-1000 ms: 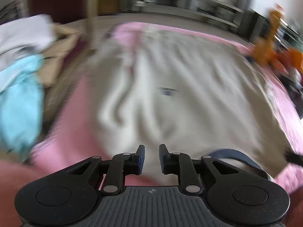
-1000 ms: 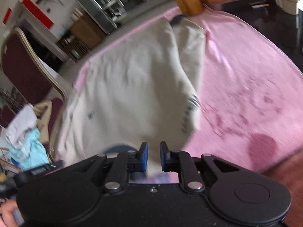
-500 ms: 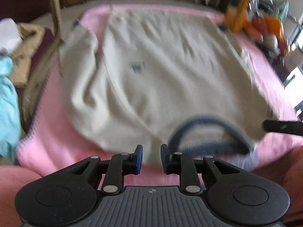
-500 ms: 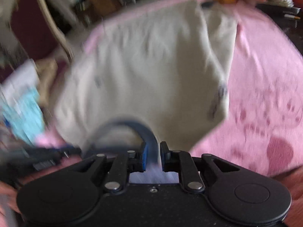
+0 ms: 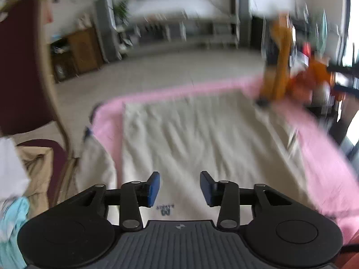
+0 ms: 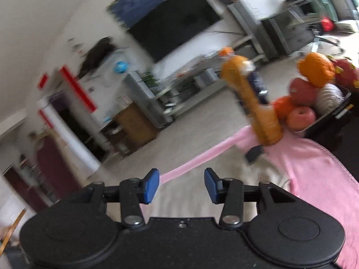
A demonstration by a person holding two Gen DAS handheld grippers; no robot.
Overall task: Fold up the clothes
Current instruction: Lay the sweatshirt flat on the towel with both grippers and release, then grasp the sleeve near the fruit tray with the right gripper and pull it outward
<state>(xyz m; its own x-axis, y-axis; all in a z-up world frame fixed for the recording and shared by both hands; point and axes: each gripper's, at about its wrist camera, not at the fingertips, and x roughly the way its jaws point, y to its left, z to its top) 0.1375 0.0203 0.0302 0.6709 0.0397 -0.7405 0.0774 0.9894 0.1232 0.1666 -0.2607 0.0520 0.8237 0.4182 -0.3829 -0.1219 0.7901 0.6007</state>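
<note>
A cream shirt lies spread flat on a pink blanket, a small dark logo near its close end. One sleeve hangs off the blanket's left side. My left gripper hovers above the shirt's near end, its jaws opening with nothing between them. In the right wrist view, my right gripper is raised and points toward the room, its jaws opening and empty, with the cream shirt and pink blanket below it.
A dark red chair piled with beige, white and light-blue clothes stands at the left. An orange bottle and a tray of fruit sit at the blanket's far right corner. Shelves and a television line the far wall.
Both grippers let go of the shirt's blue collar, opened, and rose. The views tilted up from the shirt toward the room.
</note>
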